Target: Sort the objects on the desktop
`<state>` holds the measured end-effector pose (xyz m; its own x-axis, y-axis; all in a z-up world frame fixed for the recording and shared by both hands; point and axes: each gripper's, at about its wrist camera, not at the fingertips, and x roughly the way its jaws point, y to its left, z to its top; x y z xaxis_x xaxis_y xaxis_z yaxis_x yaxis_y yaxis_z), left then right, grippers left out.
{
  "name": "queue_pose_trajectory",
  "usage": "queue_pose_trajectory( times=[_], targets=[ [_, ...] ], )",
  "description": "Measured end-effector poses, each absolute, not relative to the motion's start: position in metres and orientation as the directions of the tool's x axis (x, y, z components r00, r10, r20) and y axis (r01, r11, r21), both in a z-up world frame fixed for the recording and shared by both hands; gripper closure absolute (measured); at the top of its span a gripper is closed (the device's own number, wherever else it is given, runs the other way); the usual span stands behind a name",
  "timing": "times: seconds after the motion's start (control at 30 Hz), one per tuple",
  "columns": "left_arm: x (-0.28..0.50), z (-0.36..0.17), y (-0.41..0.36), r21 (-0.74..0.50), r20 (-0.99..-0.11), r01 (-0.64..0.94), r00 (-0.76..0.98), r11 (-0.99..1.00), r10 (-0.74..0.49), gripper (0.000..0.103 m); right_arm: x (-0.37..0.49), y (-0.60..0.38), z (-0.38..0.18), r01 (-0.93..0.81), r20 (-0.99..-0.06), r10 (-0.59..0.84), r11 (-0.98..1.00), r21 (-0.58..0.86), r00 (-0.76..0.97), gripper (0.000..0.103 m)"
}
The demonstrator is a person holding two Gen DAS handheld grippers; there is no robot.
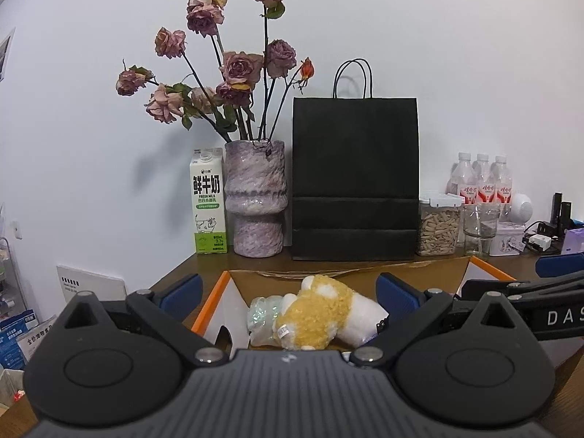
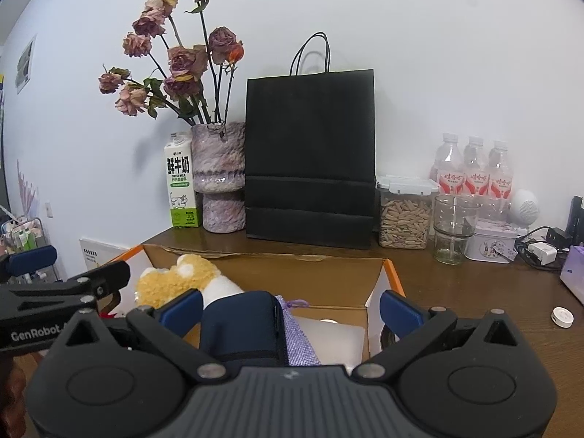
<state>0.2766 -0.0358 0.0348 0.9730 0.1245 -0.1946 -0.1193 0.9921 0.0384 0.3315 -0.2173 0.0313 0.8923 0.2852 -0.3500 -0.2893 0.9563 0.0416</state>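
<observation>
Cardboard box [image 2: 376, 281] with orange edges already holds the plush toy [image 1: 317, 310] and a navy pouch [image 2: 244, 325] — both look dropped in. Left gripper [image 1: 288, 292] and right gripper [image 2: 292, 308] hover over it, jaws spread wide, gripping nothing. Next, probably: fetch a loose item like the white disc [image 2: 563, 316] — reach right, lower, close

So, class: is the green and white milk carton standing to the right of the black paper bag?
No, the milk carton stands left of the black paper bag, beyond the vase.
</observation>
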Motion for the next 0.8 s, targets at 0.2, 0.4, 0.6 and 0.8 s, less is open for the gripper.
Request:
queue_pose_trajectory(
  times=[0.2, 0.4, 0.6, 0.8],
  targets=[
    [0.265, 0.040, -0.035, 0.033, -0.191, -0.120, 0.974, 0.992, 0.124, 0.000, 0.319, -0.216, 0.039, -0.296, -0.344, 0.290, 0.955, 0.037, 0.893, 0.000],
    [0.245, 0.043, -0.036, 0.053, -0.191, -0.125, 0.973, 0.991, 0.133, 0.000, 0.296, -0.214, 0.047, -0.295, -0.347, 0.286, 0.955, 0.029, 0.893, 0.000],
    [0.214, 0.050, -0.037, 0.076, -0.211, -0.108, 0.970, 0.991, 0.122, 0.000, 0.264, -0.216, 0.050, -0.289, -0.370, 0.283, 0.957, 0.041, 0.885, 0.000],
    [0.168, 0.057, -0.038, 0.082, -0.251, -0.092, 0.962, 0.992, 0.110, 0.000, 0.215, -0.216, 0.054, -0.307, -0.385, 0.298, 0.951, 0.039, 0.873, 0.000]
  ],
)
